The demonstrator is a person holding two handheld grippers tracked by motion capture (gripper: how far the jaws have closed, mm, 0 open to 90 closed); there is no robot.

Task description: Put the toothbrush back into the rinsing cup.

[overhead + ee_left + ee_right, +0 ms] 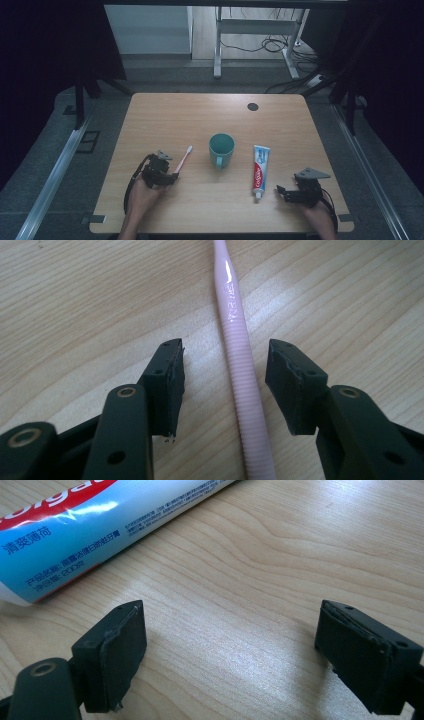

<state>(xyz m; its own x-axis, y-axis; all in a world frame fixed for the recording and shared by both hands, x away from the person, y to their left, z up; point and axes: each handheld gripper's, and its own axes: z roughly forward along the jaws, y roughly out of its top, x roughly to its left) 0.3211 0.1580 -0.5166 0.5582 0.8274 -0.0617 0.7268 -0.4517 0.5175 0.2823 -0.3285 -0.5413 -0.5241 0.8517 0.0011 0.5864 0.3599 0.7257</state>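
Now the left tool (225,385) stands released astride the pink toothbrush (240,365), which lies flat on the counter (165,115) left of the cup (221,148). Next, I judge, it must clench on the handle. The right tool (230,655) waits released beside the toothpaste tube (75,535).

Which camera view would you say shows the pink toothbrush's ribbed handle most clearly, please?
The left gripper view: the toothbrush lies on the table between the left gripper's open jaws, its ribs sharp. The high view shows it whole but small, bristles toward the teal mug. The right gripper view faces the toothpaste tube instead.
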